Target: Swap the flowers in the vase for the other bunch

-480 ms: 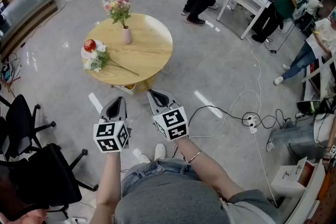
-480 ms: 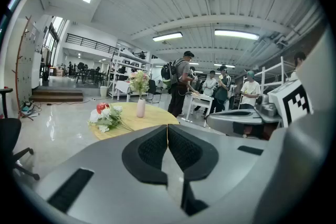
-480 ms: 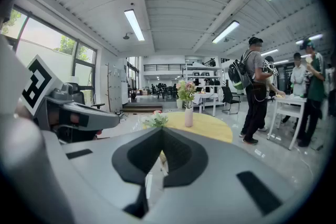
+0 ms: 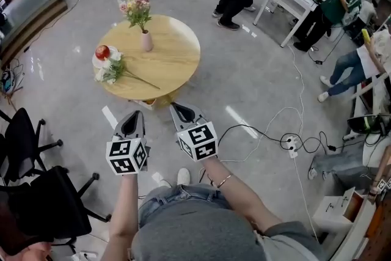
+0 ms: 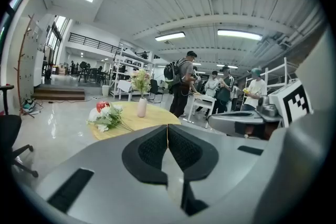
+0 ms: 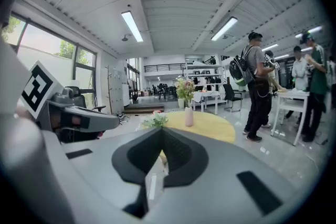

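Left gripper (image 4: 135, 115) and right gripper (image 4: 176, 107) (both closed) show black square markers (image 4: 126, 157).

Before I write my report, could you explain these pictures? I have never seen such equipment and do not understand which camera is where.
No robot here: a person holds one two-jaw tool in each hand. The head view looks down from the person's head; each other view rides on one tool. The left tool and the right tool are shut and empty. Ahead stands a round wooden table with a pink vase of flowers, a loose bunch lying flat, and a red apple on a plate.
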